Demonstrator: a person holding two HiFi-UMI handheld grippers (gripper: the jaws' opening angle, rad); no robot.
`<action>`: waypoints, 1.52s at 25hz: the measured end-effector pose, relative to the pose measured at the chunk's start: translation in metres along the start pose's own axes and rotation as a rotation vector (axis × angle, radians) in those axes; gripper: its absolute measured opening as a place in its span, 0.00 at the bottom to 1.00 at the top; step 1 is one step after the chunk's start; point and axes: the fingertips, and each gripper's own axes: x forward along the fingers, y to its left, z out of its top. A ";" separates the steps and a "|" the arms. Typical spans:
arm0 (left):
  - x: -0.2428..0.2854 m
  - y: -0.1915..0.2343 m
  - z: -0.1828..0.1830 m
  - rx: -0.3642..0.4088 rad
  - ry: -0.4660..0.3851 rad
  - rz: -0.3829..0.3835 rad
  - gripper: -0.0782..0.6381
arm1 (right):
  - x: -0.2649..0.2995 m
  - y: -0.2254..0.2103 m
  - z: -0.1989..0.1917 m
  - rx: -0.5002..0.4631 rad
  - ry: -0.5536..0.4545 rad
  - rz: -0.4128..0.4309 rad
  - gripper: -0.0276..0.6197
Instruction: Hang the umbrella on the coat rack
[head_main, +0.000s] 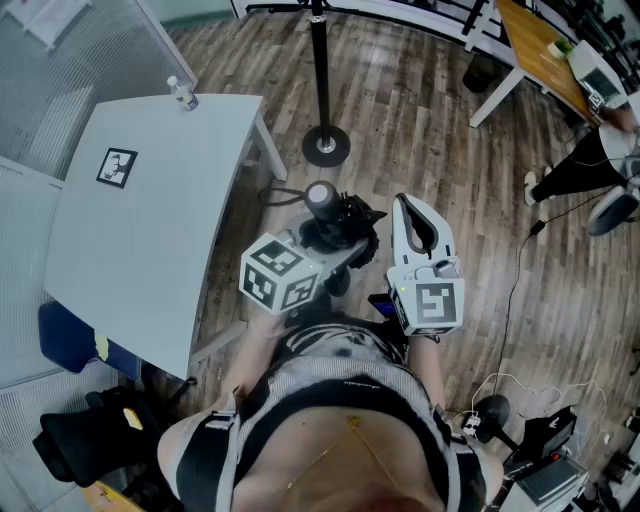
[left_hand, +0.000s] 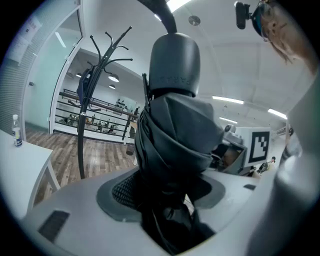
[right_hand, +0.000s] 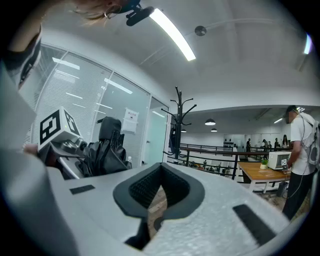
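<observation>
- Umbrella (head_main: 340, 228): black, folded, fabric bunched. It sits at the centre of the head view, just above the person's torso, with its rounded cap end toward the top of the frame. It is not on the rack.
- Left claw (left_hand: 165, 202): jaws stand wide and are clamped on the umbrella. In the left gripper view the dark fabric fills the gap between the pads, and the grey cap rises to upper centre.
- Right claw (right_hand: 159, 192): jaws together, nothing between them. Only a sliver of wood floor shows through the slit below the pads. The head view puts this claw just right of the umbrella; I cannot tell whether they touch.
- Coat rack (head_main: 322, 90): black pole on a round base at the top centre of the head view. It stands on the wood floor, well apart from the umbrella. The left gripper view shows its curved hooks at upper left, with a dark item hanging on one side.
- Worktop (head_main: 150, 230): white, at the left of the head view. A clear bottle (head_main: 183, 94) stands at its upper edge, and a square black-and-white marker (head_main: 117, 167) lies on it below the bottle.
- Wooden desk (right_hand: 260, 172): centre right of the right gripper view. A second person (right_hand: 300, 150) stands beside it at the frame edge.
</observation>
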 end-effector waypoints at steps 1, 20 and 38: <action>0.000 0.001 0.001 0.001 -0.002 0.000 0.46 | 0.001 -0.001 0.001 0.004 -0.006 0.000 0.05; 0.002 0.037 0.014 0.044 0.032 -0.053 0.46 | 0.039 0.008 0.004 0.025 -0.024 -0.033 0.05; -0.020 0.069 0.013 0.034 0.044 -0.088 0.46 | 0.067 0.040 0.002 0.026 0.000 -0.051 0.05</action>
